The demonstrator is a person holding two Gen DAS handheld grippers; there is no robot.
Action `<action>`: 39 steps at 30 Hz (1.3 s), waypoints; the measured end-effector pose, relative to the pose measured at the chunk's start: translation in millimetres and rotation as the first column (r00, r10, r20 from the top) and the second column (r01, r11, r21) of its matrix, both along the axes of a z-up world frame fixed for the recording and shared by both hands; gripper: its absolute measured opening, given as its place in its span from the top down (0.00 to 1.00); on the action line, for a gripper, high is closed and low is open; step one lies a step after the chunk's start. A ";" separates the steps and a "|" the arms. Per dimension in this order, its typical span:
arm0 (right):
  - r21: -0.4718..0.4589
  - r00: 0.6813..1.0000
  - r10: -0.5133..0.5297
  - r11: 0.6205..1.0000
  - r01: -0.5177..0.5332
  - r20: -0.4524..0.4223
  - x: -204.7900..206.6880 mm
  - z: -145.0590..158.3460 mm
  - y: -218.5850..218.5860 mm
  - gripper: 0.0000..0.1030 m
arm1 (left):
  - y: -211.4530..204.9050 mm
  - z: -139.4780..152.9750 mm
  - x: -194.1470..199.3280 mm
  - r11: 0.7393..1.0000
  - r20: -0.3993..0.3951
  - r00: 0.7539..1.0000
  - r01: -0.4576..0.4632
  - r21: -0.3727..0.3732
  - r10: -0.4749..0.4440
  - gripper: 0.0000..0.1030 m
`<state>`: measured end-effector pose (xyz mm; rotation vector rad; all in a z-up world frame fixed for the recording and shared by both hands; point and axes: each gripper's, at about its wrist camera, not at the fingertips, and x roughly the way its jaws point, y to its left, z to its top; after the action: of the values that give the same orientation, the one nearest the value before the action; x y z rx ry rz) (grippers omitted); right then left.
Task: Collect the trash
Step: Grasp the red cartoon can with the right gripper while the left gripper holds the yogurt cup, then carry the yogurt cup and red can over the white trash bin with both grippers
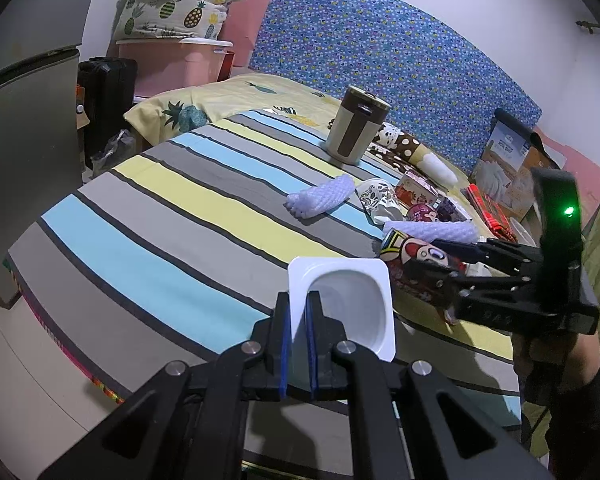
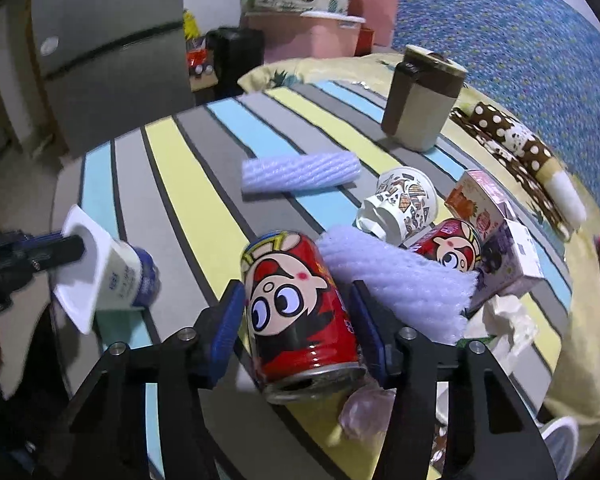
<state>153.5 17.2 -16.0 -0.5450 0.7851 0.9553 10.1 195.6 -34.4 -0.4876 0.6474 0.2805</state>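
Right gripper (image 2: pixel 296 316): jaws straddle red can (image 2: pixel 300 308) on striped bed (image 2: pixel 188 152), pads close, contact unclear.
Left gripper (image 1: pixel 298 328): clamped on yogurt cup (image 1: pixel 348 300) rim.
Advice: squeeze can's middle squarely, lift straight, avoid foam sleeve (image 2: pixel 400 280).

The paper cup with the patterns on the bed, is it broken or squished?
Yes. The paper cup lies tipped on its side on the striped bedcover, beside the white foam sleeve, and its open rim is crumpled inward, so it looks crushed. I see nothing spilled from it.
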 end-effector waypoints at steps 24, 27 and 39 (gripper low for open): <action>-0.066 0.989 -0.046 0.997 0.037 -0.137 -10.8 -30.8 -10.9 0.46 | -18.3 -22.4 15.7 0.996 -0.130 0.988 0.084 0.025 -0.080 0.92; -0.019 0.991 -0.058 0.998 0.056 -0.123 -14.7 -23.8 -19.6 0.46 | -19.0 -21.6 13.6 0.996 -0.121 0.989 0.086 0.032 -0.081 0.92; 0.137 0.978 -0.147 0.976 0.168 -0.150 -24.0 -3.7 -64.1 0.47 | -43.9 5.9 18.3 0.989 -0.047 0.991 0.131 0.061 -0.129 0.93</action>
<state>129.5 -46.9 -19.8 -0.2837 0.8608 0.9020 28.4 151.8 -28.5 -0.3772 0.7069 0.1881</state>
